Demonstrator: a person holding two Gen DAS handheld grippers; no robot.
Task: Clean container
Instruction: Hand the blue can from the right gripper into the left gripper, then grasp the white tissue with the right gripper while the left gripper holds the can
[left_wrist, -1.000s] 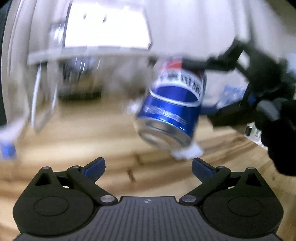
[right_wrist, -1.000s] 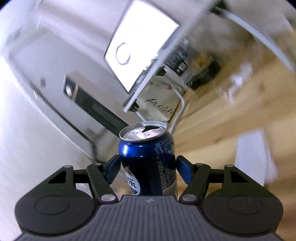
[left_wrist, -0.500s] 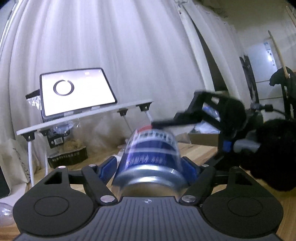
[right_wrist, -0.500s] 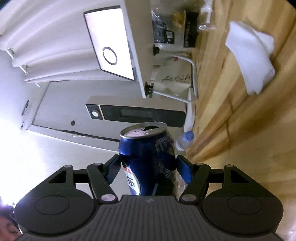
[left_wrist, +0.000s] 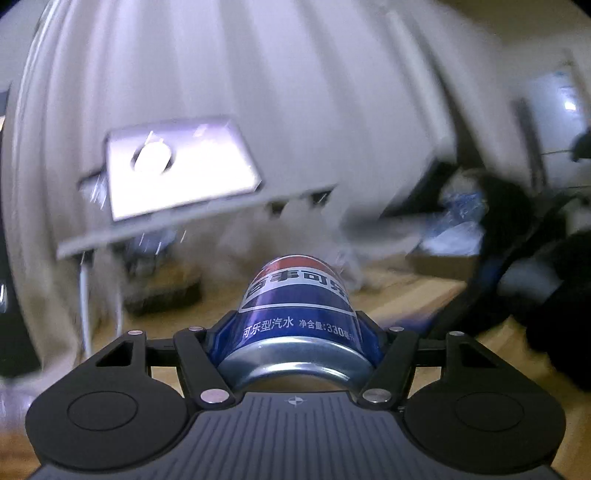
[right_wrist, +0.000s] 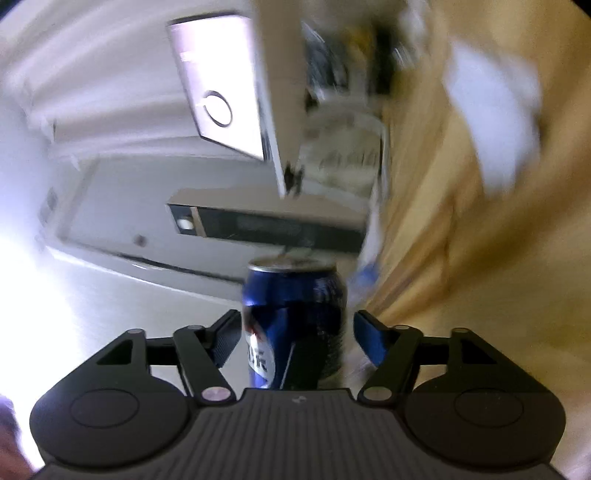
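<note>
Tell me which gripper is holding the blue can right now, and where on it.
The left gripper grips the blue can across its sides near the base end. The right gripper is opening, its pads clear of the can.

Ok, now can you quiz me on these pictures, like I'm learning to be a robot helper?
1. True or false: the left gripper is shut on the blue can.
2. What shows on the bright tablet screen? A) a dark ring B) a star C) a cartoon cat
3. Fill in the gap: the end of the can nearest the left wrist camera is its silver ____.

Key:
1. True. Both pads press the can's sides.
2. A.
3. Bottom. The rounded metal base faces the camera and the can points away from it.
</note>
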